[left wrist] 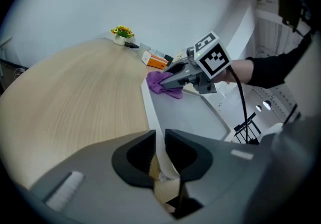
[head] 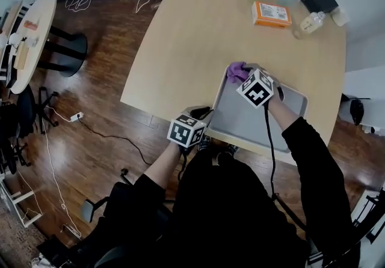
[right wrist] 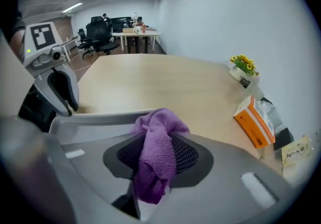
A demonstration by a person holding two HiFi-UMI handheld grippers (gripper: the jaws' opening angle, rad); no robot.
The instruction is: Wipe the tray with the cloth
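A grey tray [head: 283,113] lies at the near edge of the wooden table [head: 198,38]. My right gripper [head: 243,77] is shut on a purple cloth [head: 237,71], which rests at the tray's far left corner. The right gripper view shows the cloth [right wrist: 158,155] bunched between the two pads. From the left gripper view the cloth [left wrist: 163,83] lies on the tray [left wrist: 190,117] under the right gripper [left wrist: 173,80]. My left gripper [head: 201,115] is shut on the tray's near left rim [left wrist: 159,152].
An orange box [head: 271,14], a small bottle [head: 313,22] and a black item [head: 320,0] stand at the table's far right. A pot of yellow flowers [right wrist: 243,67] sits by the wall. Cables run over the wooden floor [head: 90,134] to the left.
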